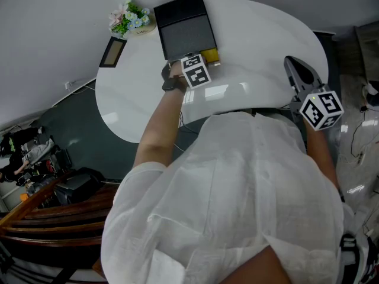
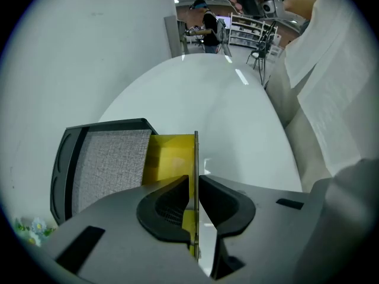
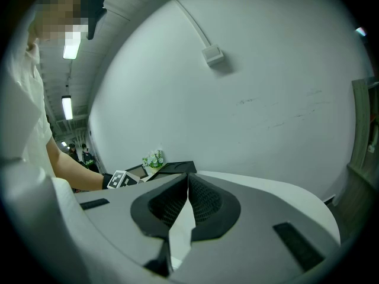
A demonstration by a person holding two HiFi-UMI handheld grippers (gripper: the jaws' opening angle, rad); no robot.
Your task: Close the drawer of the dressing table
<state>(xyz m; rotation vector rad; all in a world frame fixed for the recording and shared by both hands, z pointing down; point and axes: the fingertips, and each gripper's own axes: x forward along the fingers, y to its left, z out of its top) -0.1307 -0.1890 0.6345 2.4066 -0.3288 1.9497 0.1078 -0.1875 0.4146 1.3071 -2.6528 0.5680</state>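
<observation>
A black box (image 1: 186, 25) with a grey top stands at the far side of the white oval table (image 1: 260, 34). Its yellow drawer (image 1: 211, 55) sticks out toward me. My left gripper (image 1: 200, 61) points steeply down at the drawer. In the left gripper view the drawer's thin front panel (image 2: 195, 152) stands upright between the jaws of that gripper (image 2: 195, 179). They sit a sliver apart on either side of it, with a thin gap at the right pad. My right gripper (image 1: 291, 63) hovers over the table's right end, shut and empty (image 3: 188, 176).
A small flower pot (image 1: 127, 15) and a dark framed panel (image 1: 112, 51) sit at the table's far left, near the wall. Dark wooden furniture (image 1: 53, 218) stands on the floor at the lower left. My white-shirted body fills the near side.
</observation>
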